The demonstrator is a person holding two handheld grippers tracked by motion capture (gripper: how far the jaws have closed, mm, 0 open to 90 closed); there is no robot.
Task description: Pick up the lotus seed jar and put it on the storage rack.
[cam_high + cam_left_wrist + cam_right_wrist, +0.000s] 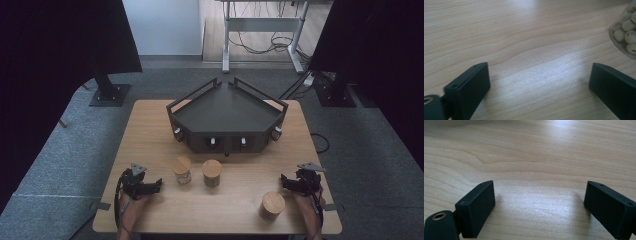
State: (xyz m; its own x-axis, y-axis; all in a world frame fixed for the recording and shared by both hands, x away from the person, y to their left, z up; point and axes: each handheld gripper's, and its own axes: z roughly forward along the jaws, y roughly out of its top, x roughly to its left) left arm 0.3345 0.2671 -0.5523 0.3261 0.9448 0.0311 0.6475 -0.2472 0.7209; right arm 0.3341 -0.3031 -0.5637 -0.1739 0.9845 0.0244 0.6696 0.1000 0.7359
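Below, both the left gripper (156,184) and right gripper (284,181) gaped wide over grained wood; three cork-lidded round jars (212,173) stood near.

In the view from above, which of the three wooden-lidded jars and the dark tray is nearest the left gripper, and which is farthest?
From the left gripper:
1. Left jar, just to its right.
2. Middle jar, next along.
3. Dark tray, behind the jars at the table's far side.
4. Right jar, by the right gripper.
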